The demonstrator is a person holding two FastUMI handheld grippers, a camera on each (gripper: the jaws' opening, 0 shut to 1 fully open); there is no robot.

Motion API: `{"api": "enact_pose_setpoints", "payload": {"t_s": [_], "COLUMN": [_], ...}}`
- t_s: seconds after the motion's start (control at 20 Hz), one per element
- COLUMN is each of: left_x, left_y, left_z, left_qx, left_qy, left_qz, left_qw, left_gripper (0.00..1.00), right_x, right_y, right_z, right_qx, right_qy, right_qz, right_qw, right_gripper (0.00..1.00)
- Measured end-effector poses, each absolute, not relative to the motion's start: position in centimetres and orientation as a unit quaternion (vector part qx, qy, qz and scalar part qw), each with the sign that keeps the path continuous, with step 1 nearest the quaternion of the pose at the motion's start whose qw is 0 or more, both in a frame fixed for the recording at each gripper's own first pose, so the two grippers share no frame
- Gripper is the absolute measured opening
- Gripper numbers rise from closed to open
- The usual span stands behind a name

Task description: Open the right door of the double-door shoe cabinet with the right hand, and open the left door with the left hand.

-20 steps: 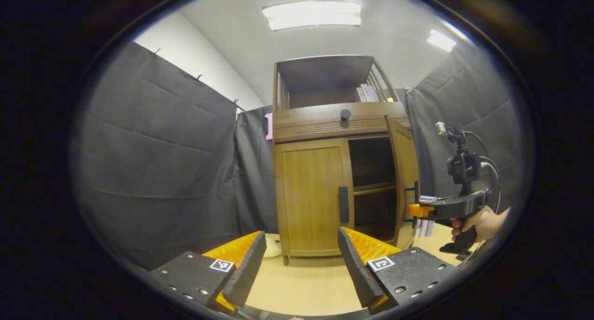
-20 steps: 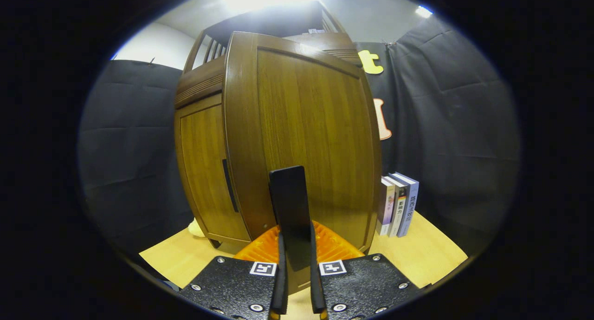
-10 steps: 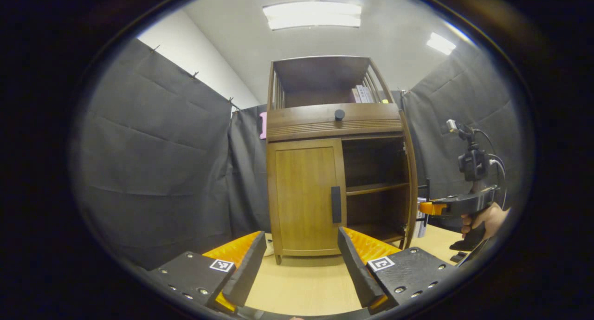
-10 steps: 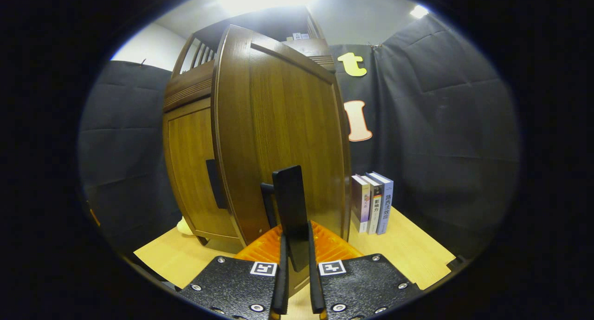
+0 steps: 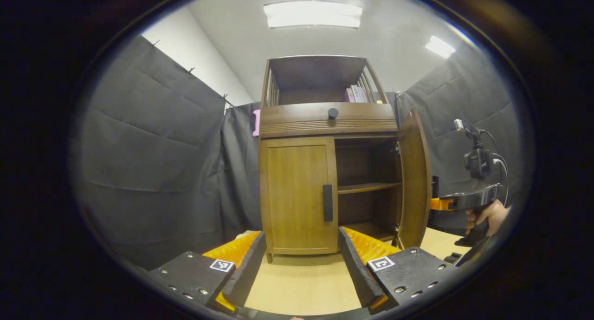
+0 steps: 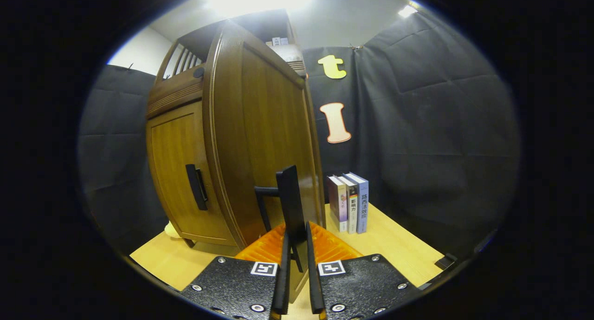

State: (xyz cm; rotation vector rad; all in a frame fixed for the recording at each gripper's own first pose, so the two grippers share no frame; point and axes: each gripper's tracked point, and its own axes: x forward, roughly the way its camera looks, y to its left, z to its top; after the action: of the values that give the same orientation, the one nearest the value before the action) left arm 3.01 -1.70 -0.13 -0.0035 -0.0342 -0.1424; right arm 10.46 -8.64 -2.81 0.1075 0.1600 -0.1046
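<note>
Wooden shoe cabinet [image 5: 325, 171] stands on tabletop [image 5: 301, 283] | right door [image 6: 264, 139] swung wide, right gripper [image 6: 297, 283] clamped on its handle [image 6: 290, 204] to hold it | left gripper [image 5: 301, 259] jaws apart, facing closed left door [image 5: 297, 194], ready for left handle [image 5: 327, 203].

Books and booth surroundings

Three books [image 6: 347, 203] stand upright on the wooden tabletop [image 6: 394, 245] beside black curtains [image 6: 431, 125]; ceiling lights [image 5: 312, 14] glow overhead.
</note>
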Motion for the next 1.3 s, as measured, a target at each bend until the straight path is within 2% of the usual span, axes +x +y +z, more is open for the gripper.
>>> {"api": "enact_pose_setpoints", "payload": {"t_s": [0.15,0.2,0.25,0.3,0.65,0.85,0.9,1.0,1.05,1.1,1.15,1.3], "left_x": [3.2,3.3,3.3,3.3,3.1,3.1,3.1,3.1,3.0,2.9,2.9,2.8], "left_y": [-1.9,-1.9,-2.0,-2.1,-2.4,-2.6,-2.7,-2.7,-2.8,-2.8,-3.0,-3.1], "left_z": [-0.4,-0.6,-0.5,-0.5,-0.3,-0.3,-0.3,-0.4,-0.4,-0.5,-0.3,0.0], "left_qx": [-0.005,-0.008,-0.009,-0.008,0.000,0.004,0.003,0.004,0.004,0.003,0.003,0.008], "left_qy": [-0.017,-0.016,-0.016,-0.017,-0.019,-0.019,-0.019,-0.018,-0.017,-0.016,-0.016,-0.021], "left_qz": [-0.079,-0.081,-0.085,-0.089,-0.111,-0.122,-0.125,-0.130,-0.132,-0.134,-0.137,-0.147], "left_qw": [0.997,0.997,0.996,0.996,0.994,0.992,0.992,0.991,0.991,0.991,0.990,0.989], "left_gripper": [0.94,0.94,0.88,0.95,0.95,0.94,0.94,0.94,0.94,0.94,0.94,0.94], "right_x": [10.3,10.1,10.1,10.0,9.1,8.0,8.0,7.8,7.5,7.1,6.5,5.3], "right_y": [-10.5,-11.1,-11.6,-12.1,-13.4,-16.0,-16.0,-16.4,-16.8,-17.1,-17.5,-18.8], "right_z": [-2.7,-2.7,-2.7,-2.7,-2.7,-2.6,-2.7,-2.8,-2.7,-2.6,-2.4,-1.9], "right_qx": [0.046,0.046,0.046,0.046,0.043,0.034,0.042,0.044,0.038,0.031,0.026,0.032], "right_qy": [0.079,0.079,0.078,0.077,0.083,0.077,0.078,0.079,0.079,0.076,0.074,0.067], "right_qz": [-0.068,-0.075,-0.080,-0.082,-0.068,-0.091,-0.089,-0.093,-0.099,-0.106,-0.114,-0.132], "right_qw": [0.993,0.993,0.993,0.993,0.993,0.992,0.992,0.992,0.991,0.991,0.990,0.988], "right_gripper": [0.18,0.15,0.13,0.11,0.11,0.15,0.12,0.19,0.19,0.28,0.28,0.42]}}
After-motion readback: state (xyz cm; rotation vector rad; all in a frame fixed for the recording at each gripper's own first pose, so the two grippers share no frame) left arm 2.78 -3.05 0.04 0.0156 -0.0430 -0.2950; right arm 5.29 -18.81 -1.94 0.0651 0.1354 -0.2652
